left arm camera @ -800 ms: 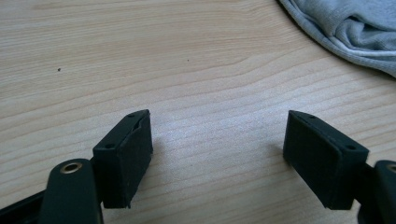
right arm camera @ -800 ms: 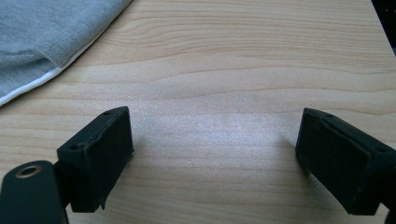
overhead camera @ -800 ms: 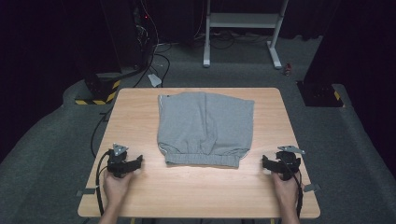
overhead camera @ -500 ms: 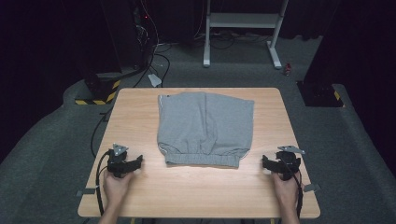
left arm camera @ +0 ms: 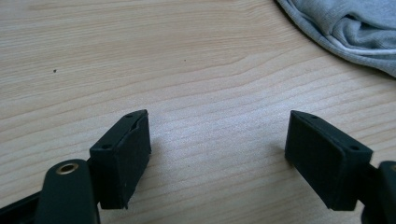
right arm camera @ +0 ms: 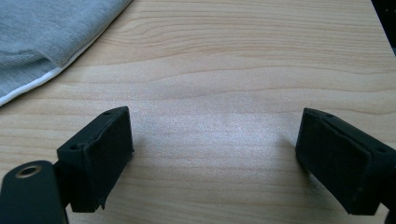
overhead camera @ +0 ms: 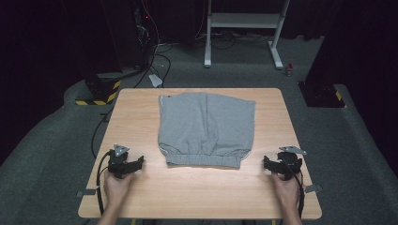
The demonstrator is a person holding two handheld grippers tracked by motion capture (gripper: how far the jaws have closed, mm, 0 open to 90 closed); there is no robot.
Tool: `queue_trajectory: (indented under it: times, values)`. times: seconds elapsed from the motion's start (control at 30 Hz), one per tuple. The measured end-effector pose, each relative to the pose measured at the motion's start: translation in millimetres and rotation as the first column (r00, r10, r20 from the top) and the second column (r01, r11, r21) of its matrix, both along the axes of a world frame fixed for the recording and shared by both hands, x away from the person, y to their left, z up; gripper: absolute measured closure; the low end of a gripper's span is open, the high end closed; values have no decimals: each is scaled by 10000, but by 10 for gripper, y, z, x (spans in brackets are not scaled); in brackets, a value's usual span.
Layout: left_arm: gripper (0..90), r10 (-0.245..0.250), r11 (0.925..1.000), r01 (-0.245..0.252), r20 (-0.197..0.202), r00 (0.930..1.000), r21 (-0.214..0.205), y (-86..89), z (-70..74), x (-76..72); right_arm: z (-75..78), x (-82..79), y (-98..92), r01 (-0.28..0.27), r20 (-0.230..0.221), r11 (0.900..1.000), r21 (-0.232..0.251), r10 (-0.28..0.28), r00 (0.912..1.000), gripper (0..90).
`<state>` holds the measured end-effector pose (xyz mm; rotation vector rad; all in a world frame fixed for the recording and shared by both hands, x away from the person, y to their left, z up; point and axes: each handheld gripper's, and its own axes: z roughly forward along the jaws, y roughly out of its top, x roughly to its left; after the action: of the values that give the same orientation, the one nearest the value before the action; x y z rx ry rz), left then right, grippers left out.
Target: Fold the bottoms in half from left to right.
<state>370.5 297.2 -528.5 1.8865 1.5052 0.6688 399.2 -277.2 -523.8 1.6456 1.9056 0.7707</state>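
From the high view, folded grey shorts [overhead camera: 206, 129] lie mid-counter [overhead camera: 197, 187], waistband toward the person, with the left tool [overhead camera: 126, 164] and right tool [overhead camera: 281, 164] resting on the wood either side, each held by a hand. The left tool view catches a rumpled shorts corner [left arm camera: 350, 28] at upper right, jaws wide apart over bare wood. The right tool view shows a white-edged hem [right arm camera: 42, 42] at upper left, jaws likewise spread.
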Motion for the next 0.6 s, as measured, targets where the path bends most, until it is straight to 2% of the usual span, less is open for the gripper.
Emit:
queue_trajectory:
  times: [0.27,0.43,0.6]
  values:
    - [145,218,9998,-217,-103,9997,44,-10,-5,13,0,-4,0,-4,17,10000,2,4,10000,106]
    - [205,181,9998,-181,-95,9998,52,-30,8,-13,0,-6,3,24,13,10000,5,-24,10000,109]
    - [217,-173,9998,173,3,9999,-119,-108,40,-32,43,-48,18,22,-213,10000,-65,-23,9998,204]
